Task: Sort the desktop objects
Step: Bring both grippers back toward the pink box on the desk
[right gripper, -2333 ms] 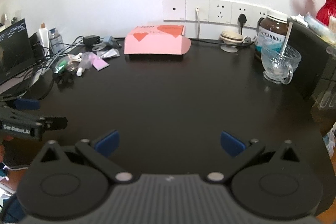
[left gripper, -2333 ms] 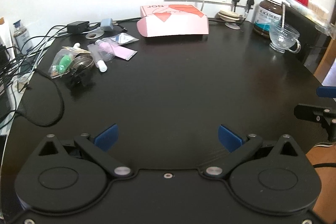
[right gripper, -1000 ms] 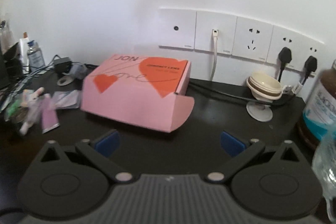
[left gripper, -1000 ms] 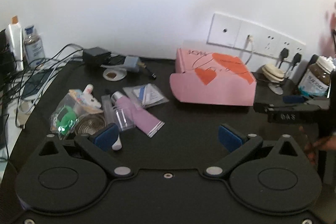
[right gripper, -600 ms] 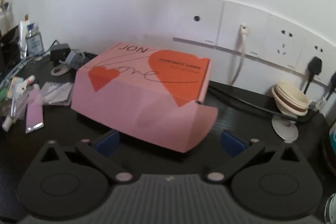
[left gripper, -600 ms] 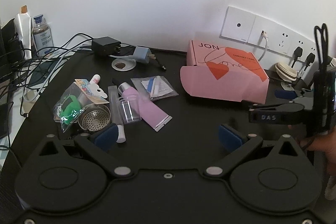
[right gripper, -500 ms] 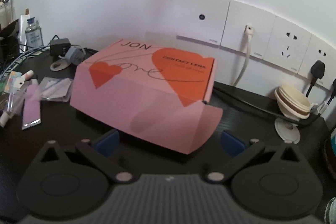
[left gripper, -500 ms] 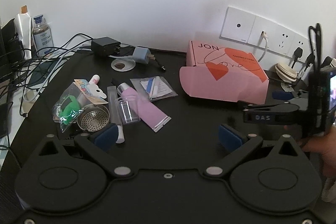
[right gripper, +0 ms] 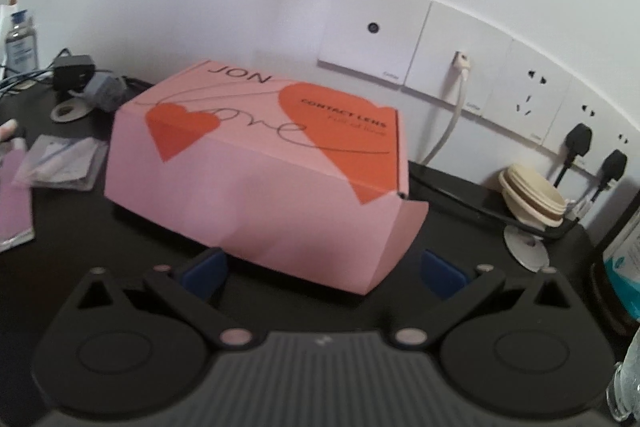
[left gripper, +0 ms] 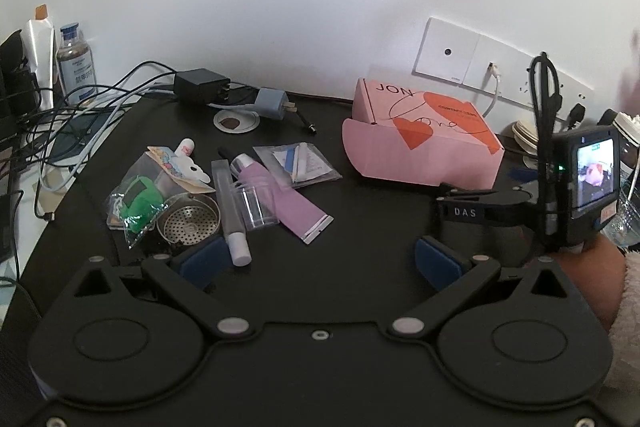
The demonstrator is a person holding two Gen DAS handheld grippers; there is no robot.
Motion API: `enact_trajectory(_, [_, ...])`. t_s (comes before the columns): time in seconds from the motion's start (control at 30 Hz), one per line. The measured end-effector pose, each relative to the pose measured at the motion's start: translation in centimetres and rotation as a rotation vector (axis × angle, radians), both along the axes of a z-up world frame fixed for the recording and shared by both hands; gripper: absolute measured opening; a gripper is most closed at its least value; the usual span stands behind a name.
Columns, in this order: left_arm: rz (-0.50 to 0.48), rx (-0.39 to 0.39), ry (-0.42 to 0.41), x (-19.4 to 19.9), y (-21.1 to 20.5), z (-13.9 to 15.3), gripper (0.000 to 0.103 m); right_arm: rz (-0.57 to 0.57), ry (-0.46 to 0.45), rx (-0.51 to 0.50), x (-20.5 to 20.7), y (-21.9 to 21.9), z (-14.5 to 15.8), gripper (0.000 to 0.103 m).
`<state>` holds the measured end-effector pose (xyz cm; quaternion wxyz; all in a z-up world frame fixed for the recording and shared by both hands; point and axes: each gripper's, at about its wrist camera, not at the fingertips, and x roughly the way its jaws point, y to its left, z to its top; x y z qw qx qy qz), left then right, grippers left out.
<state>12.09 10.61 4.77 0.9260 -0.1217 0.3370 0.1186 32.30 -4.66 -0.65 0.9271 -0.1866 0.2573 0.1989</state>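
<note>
A pink box [right gripper: 260, 163] with orange hearts lies closed on the black desk [left gripper: 360, 239]. My right gripper [right gripper: 323, 273] is open, and the box's near edge sits between its blue pads. In the left wrist view the same box [left gripper: 424, 143] is at the right, with the right gripper [left gripper: 452, 193] just in front of it. My left gripper [left gripper: 318, 261] is open and holds nothing. Just ahead of its left finger lies a pile: a purple tube [left gripper: 288, 203], a white stick [left gripper: 232, 211], a metal strainer [left gripper: 188, 223], a green item in a bag [left gripper: 136, 203] and a clear sachet [left gripper: 298, 163].
Cables, a black charger [left gripper: 200, 85] and a blue plug [left gripper: 272, 101] crowd the back left. A bottle [left gripper: 76, 63] stands at the far left. Wall sockets [right gripper: 460, 67], a cream suction cup [right gripper: 532, 203] and a jar [right gripper: 624, 255] are behind and right of the box.
Both grippers have moved forward from the desk's front. The right one has closed in on the pink box, and the left one has come up to the pile. Both stay open.
</note>
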Motion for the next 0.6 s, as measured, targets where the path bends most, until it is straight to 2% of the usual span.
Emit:
enact_trajectory(0.13, [-0.006,-0.012,0.003,-0.2,0.5,-0.1,0.103,-0.028,-0.131,-0.022,-1.3,0.4,1.0,0.102])
enact_trajectory(0.2, [-0.008,-0.019,-0.001,-0.2,0.6,-0.1,0.103,-0.007,-0.164,-0.043,-1.9,0.6,1.3,0.102])
enact_trajectory(0.33, [-0.022,-0.022,-0.001,-0.1,0.5,-0.1,0.103,0.042,-0.099,-0.067,-2.8,1.1,1.0,0.102])
enact_trajectory(0.47, [-0.031,-0.022,0.000,0.0,0.4,-0.2,0.103,0.020,-0.058,-0.081,-3.1,2.3,0.5,0.102])
enact_trajectory(0.6, [-0.027,-0.022,0.006,-0.1,0.6,-0.4,0.103,-0.050,-0.093,-0.126,-3.3,3.7,0.1,0.103])
